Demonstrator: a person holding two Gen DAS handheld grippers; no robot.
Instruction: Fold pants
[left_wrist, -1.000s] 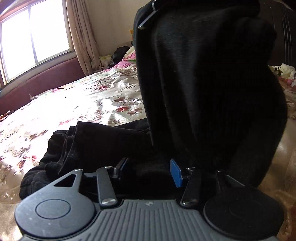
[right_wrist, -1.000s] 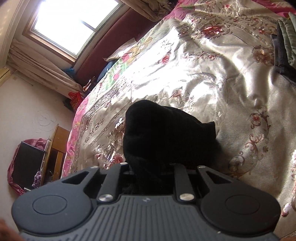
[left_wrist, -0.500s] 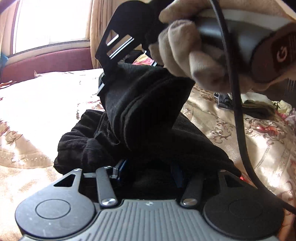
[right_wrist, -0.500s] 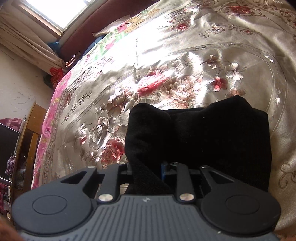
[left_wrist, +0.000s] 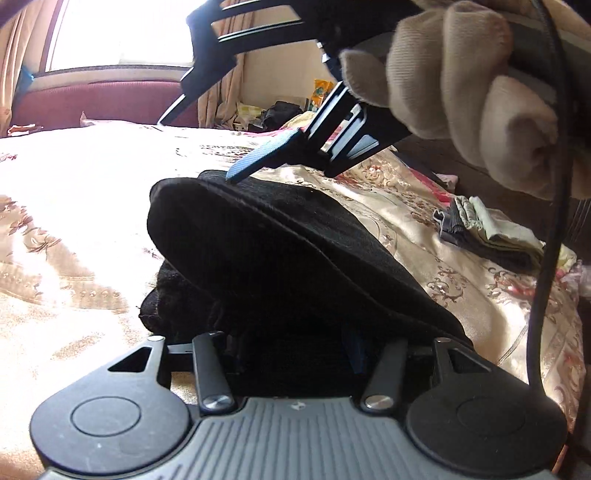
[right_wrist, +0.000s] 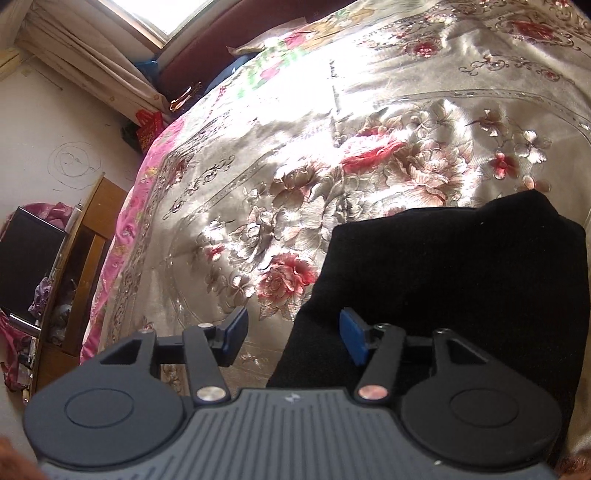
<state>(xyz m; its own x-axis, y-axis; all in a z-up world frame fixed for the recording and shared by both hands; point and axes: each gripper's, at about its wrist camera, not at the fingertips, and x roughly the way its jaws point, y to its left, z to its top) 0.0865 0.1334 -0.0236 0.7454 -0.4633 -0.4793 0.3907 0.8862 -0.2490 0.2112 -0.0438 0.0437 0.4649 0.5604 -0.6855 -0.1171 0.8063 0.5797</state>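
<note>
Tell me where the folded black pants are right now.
The folded black fabric pants lie on the floral satin bedspread, lower right in the right wrist view, under the right gripper, whose jaws just opened off them.

Beige knit glove (left_wrist: 461, 74), black tool (right_wrist: 291, 334), blue pads (right_wrist: 352, 336)

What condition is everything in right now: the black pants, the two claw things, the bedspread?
Black pants: folded into a bundle, lying on the bed.
Right gripper: open, has just been opening, grips nothing.
Left gripper: pants between its fingers, grip unclear.
Bedspread: spread out, sunlit.
</note>
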